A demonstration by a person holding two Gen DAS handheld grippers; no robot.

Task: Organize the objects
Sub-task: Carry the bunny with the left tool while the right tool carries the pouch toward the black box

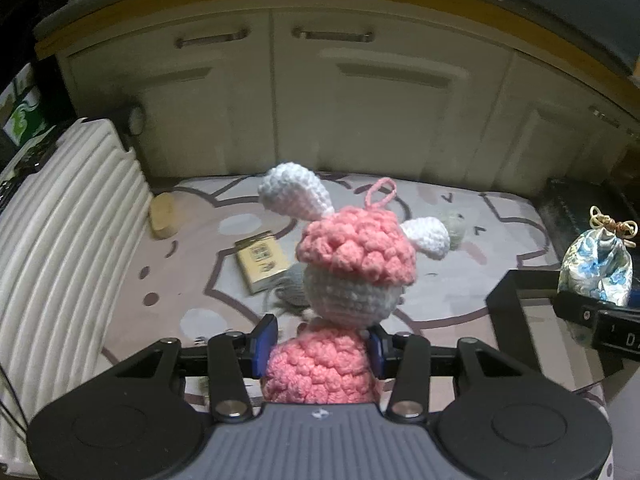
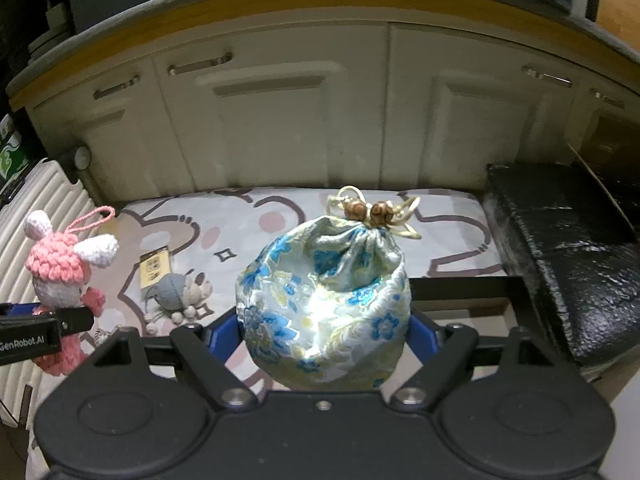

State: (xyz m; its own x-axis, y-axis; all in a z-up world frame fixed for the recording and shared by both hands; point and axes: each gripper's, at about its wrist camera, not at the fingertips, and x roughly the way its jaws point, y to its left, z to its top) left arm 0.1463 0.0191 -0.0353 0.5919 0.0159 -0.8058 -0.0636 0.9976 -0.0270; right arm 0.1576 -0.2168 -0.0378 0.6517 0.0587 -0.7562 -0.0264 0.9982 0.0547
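Note:
My left gripper is shut on a pink and white crochet bunny, held upright above the patterned mat. The bunny also shows at the left of the right wrist view. My right gripper is shut on a blue floral drawstring pouch with wooden beads, also seen at the right of the left wrist view. A small tan booklet and a grey crochet toy lie on the mat.
A white ribbed suitcase stands at the left. A black frame tray lies under the pouch, a black box at the right. White cabinet doors close the back. A wooden piece rests by the suitcase.

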